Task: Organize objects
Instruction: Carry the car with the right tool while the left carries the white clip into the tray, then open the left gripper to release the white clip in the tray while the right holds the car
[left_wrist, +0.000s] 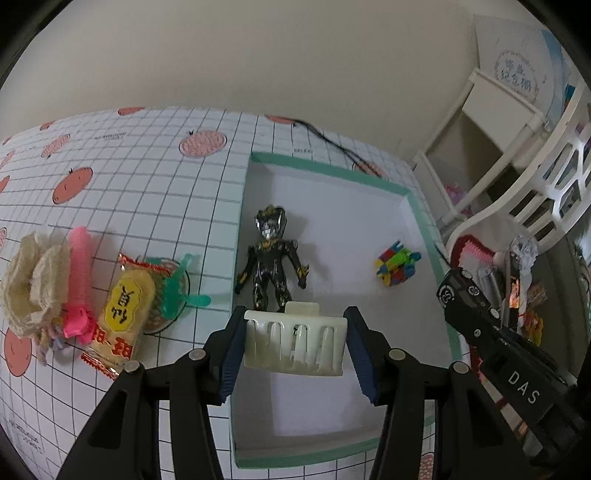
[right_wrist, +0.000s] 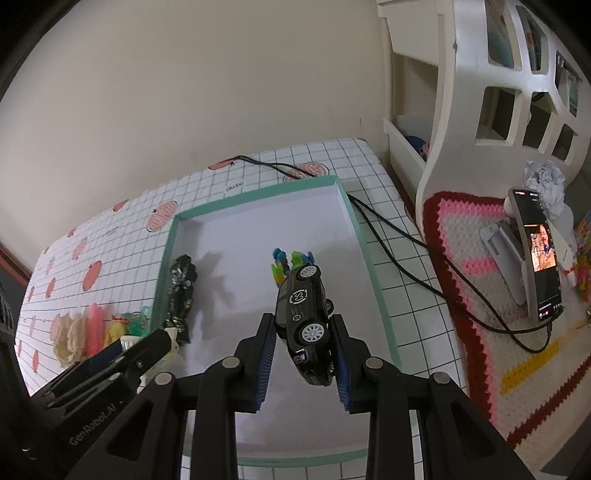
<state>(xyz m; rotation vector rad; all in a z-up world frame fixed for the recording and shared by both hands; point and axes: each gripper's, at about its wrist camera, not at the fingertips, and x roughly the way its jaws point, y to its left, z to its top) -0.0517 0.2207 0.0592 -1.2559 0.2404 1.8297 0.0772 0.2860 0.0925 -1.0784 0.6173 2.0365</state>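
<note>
My left gripper (left_wrist: 295, 343) is shut on a cream hair claw clip (left_wrist: 295, 341), held above the white box with a teal rim (left_wrist: 424, 225). Inside the box lie a black and gold action figure (left_wrist: 271, 269) and a cluster of coloured building pieces (left_wrist: 397, 264). In the right wrist view my right gripper (right_wrist: 303, 345) is shut on a black toy car (right_wrist: 306, 314), tilted above the same box (right_wrist: 380, 284). The figure (right_wrist: 181, 291) lies by the box's left wall, and the coloured pieces (right_wrist: 286, 260) sit just beyond the car. The left gripper's body (right_wrist: 110, 365) shows at lower left.
Left of the box on the grid tablecloth (left_wrist: 147, 184) lie cream lace scrunchies (left_wrist: 33, 284), a pink hair roller (left_wrist: 79, 273), a yellow snack packet (left_wrist: 123, 310) and a teal clip (left_wrist: 177, 284). Right of the table are a crocheted mat (right_wrist: 476, 240), a phone on a stand (right_wrist: 539, 254), black cables (right_wrist: 399, 236) and white shelving (right_wrist: 461, 110).
</note>
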